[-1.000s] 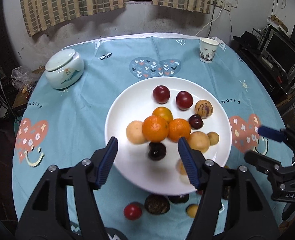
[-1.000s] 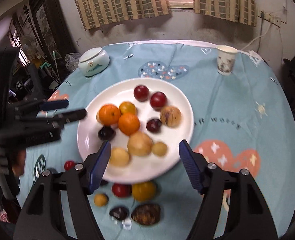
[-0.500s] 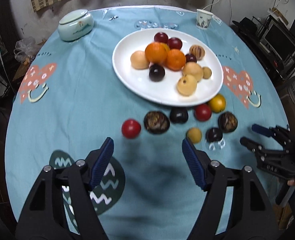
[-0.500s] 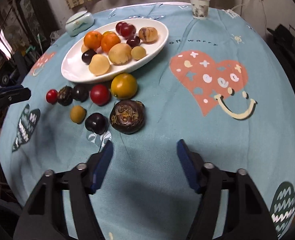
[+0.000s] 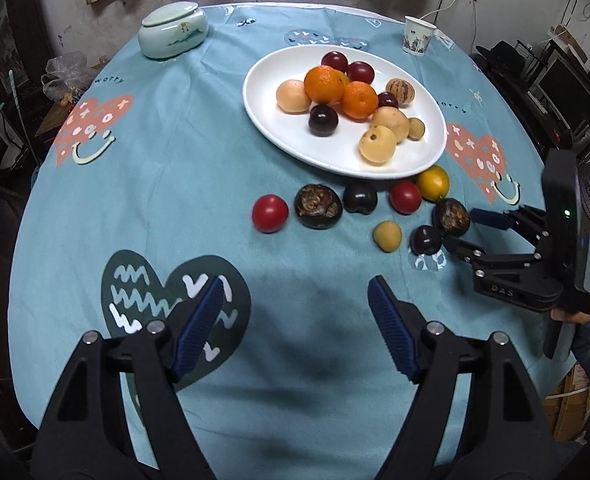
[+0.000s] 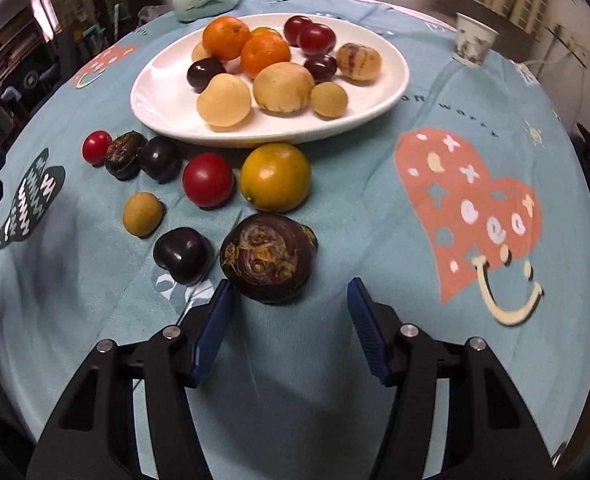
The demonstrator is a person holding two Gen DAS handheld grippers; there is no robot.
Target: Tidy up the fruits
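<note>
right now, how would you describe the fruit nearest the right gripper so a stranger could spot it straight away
Start at the white plate piled with fruit, then drop to the loose fruits on the blue cloth in front of it. Below the yellow-orange fruit sits the dark brown fruit, just ahead of the open right gripper. Unlike the smooth glossy dark plum beside it, it is larger with a rough, fibrous tan patch.

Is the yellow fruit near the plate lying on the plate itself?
No. The yellow fruit lies on the tablecloth, just outside the rim of the white plate, beside a red fruit.
</note>
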